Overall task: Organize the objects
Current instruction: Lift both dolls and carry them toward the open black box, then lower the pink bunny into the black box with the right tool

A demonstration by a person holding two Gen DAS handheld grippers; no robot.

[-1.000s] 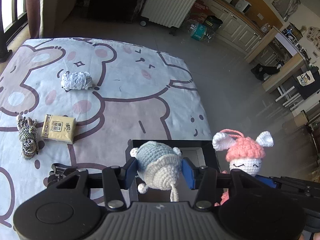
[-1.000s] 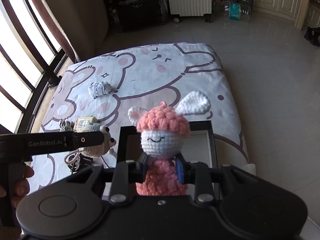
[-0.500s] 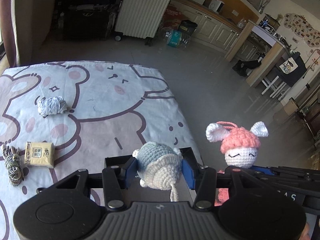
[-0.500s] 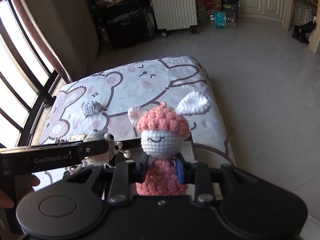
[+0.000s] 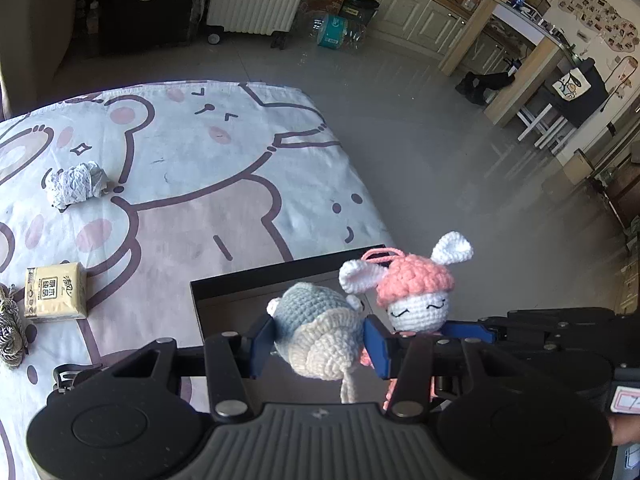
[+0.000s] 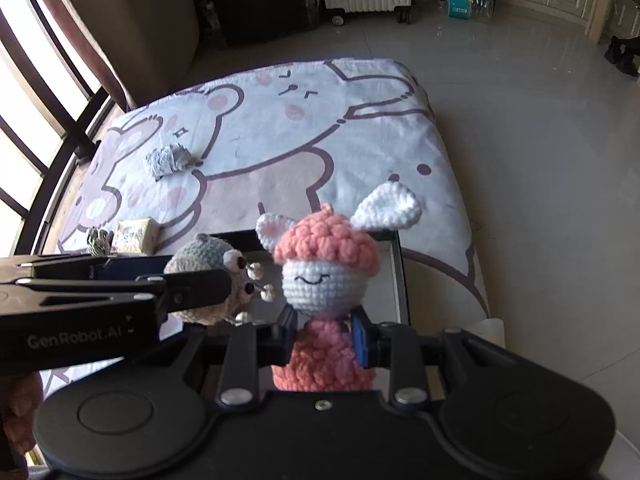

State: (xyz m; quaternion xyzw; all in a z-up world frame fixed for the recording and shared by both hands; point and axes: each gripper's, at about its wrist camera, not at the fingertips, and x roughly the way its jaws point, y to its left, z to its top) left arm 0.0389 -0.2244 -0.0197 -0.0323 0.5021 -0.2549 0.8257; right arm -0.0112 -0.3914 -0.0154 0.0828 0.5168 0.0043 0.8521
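— Crocheted yarn is filling the left wrist view: the left gripper [image 5: 320, 340] is clamping a grey-and-cream crochet toy [image 5: 318, 334] between its blue fingers [image 5: 262, 340], hanging above the black box [image 5: 240, 286] at the near edge of the bed [image 5: 200, 184].

— And beside it?

— The pink-capped crochet bunny [image 5: 414, 294] is sitting just to the right, its ear close to the grey toy. Farther left on the bed, a tissue pack [image 5: 55, 291], a bundle of twine [image 5: 10, 334] beside it, and a crumpled paper wad [image 5: 74, 187] are lying well apart from the box.

— Moving to the right wrist view?

— The right gripper [image 6: 324, 338] is squeezing the bunny [image 6: 326, 276] by its pink body, the fingers [image 6: 362, 340] pressing in on both sides, over the box [image 6: 396, 276]. The left gripper [image 6: 200, 292] is reaching in from the left, gripping the grey toy [image 6: 208, 256], whose beaded feelers are almost touching the bunny's face. The tissue pack [image 6: 135, 235] and the paper wad [image 6: 167, 159] are showing behind.
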